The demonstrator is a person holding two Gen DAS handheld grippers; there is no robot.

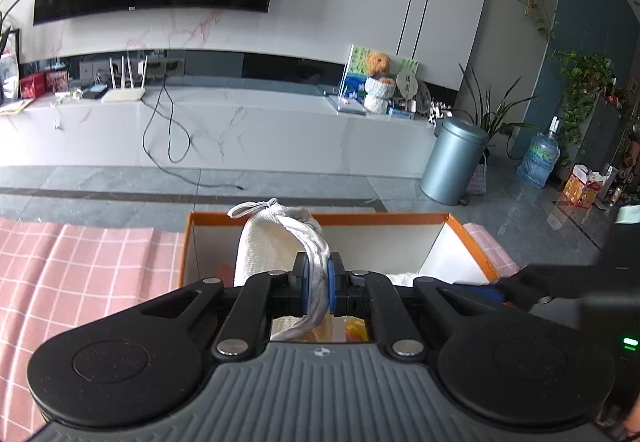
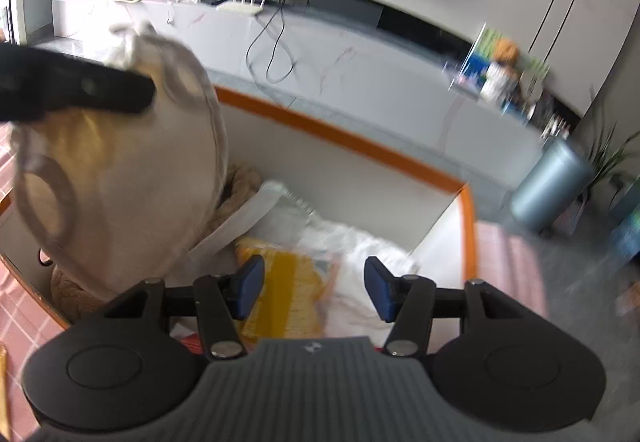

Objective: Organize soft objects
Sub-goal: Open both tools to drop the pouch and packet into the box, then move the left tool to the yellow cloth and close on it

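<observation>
From your left wrist camera, your left gripper (image 1: 316, 284) is clenched on the drawstring neck of a white cloth bag (image 1: 262, 246), the gathered fabric pinched between the two blue pads (image 1: 332, 288). The bag hangs over the open orange-rimmed box (image 1: 384, 218), which sits on a table covered by a pink checked cloth (image 1: 80, 274). Under the gripper, inside the box, you can glimpse something yellow-orange, too hidden to name. Beyond the box are a grey floor, a white marble TV bench (image 1: 240, 121) and a grey-blue bin (image 1: 454, 161). The tip of your other gripper enters at the right edge.

From your right wrist camera, which is blurred, your right gripper (image 2: 314, 288) is released: its blue pads stand well apart with nothing between them. It points down into the box (image 2: 344, 139), over a yellow soft item (image 2: 280, 282) and a white cloth (image 2: 360, 246) lying on the bottom. To the left, the cloth bag (image 2: 132, 177) hangs large in the frame, partly inside the box, with the black finger of your left gripper (image 2: 80, 89) across its top. A tan plush shape (image 2: 240, 181) shows behind the bag, against the far wall.
</observation>
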